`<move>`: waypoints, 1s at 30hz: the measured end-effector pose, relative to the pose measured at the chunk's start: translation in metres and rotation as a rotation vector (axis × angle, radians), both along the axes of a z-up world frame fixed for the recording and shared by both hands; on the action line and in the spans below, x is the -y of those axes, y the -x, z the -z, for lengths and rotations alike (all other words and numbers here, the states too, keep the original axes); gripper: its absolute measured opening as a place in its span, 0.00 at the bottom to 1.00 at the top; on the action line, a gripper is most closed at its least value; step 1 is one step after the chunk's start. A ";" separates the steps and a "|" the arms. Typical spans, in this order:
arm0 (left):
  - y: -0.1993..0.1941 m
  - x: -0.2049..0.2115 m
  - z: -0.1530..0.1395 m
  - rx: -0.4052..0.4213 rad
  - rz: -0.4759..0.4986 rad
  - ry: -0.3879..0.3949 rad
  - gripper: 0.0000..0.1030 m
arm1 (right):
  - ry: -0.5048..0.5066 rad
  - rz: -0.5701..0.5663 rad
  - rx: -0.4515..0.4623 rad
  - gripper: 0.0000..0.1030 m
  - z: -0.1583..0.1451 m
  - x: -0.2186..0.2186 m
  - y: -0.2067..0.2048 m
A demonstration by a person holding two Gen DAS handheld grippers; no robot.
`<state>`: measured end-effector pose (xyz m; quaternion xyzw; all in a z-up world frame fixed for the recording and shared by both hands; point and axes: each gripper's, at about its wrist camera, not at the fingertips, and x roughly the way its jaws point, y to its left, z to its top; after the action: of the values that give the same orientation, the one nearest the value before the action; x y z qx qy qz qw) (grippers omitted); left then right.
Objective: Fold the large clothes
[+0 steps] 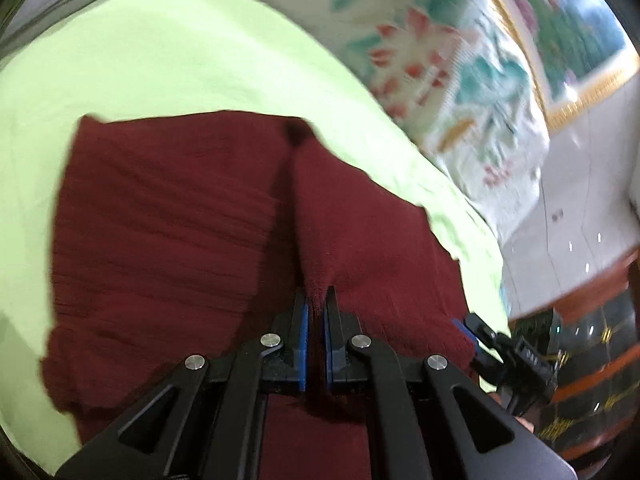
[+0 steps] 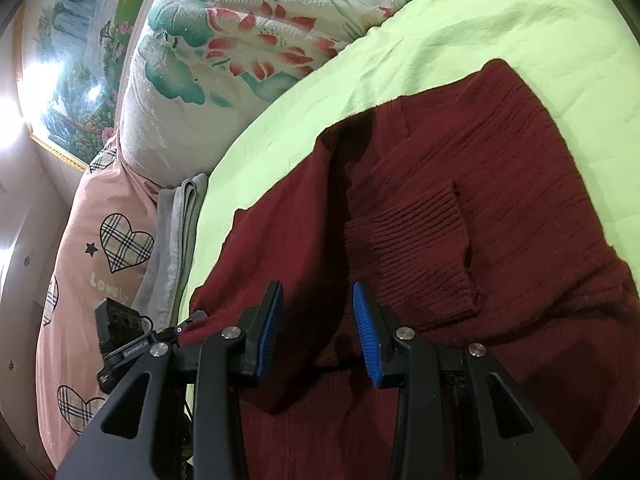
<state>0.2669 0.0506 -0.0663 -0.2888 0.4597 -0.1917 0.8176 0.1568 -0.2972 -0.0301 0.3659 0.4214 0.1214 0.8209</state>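
A dark red knitted sweater [image 1: 172,216] lies on a light green sheet [image 1: 160,60]. My left gripper [image 1: 316,300] is shut on a raised fold of the sweater, which runs up from between its blue pads. In the right wrist view the sweater [image 2: 500,184] lies partly folded, with a ribbed cuff [image 2: 420,248] on top. My right gripper [image 2: 318,300] is open and empty just above the sweater's near part. The other gripper shows at the right edge of the left wrist view [image 1: 504,352] and at the left of the right wrist view [image 2: 124,336].
A floral quilt [image 2: 240,40] lies along the far side of the green sheet [image 2: 480,20]. A pink pillow with plaid hearts [image 2: 100,240] and a grey folded cloth [image 2: 176,232] lie beside it. A framed landscape picture [image 2: 72,60] hangs on the wall. Floor tiles [image 1: 580,220] show beyond the bed.
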 end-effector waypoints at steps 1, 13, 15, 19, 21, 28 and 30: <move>-0.001 -0.006 0.003 -0.011 -0.020 0.007 0.04 | -0.003 -0.006 -0.001 0.36 0.001 -0.002 -0.002; -0.004 -0.013 0.019 -0.057 -0.061 0.038 0.04 | -0.053 -0.091 -0.070 0.34 0.031 -0.037 -0.032; -0.005 -0.006 0.017 -0.061 -0.047 0.040 0.04 | -0.073 -0.113 -0.067 0.06 0.033 -0.042 -0.035; -0.004 0.016 -0.013 0.008 0.015 0.034 0.04 | -0.031 -0.050 0.075 0.06 -0.019 -0.022 -0.024; -0.003 0.030 -0.030 0.064 0.043 0.026 0.04 | 0.046 -0.010 0.190 0.05 -0.063 -0.007 -0.011; -0.008 0.052 -0.011 0.058 0.081 0.001 0.04 | 0.199 -0.046 0.052 0.06 -0.039 0.006 -0.010; -0.002 0.052 -0.002 0.070 0.097 -0.009 0.04 | 0.157 -0.040 0.010 0.09 -0.020 0.008 -0.006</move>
<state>0.2686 -0.0014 -0.0639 -0.2555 0.4453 -0.2387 0.8243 0.1628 -0.3054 -0.0104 0.2912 0.4328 0.1063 0.8465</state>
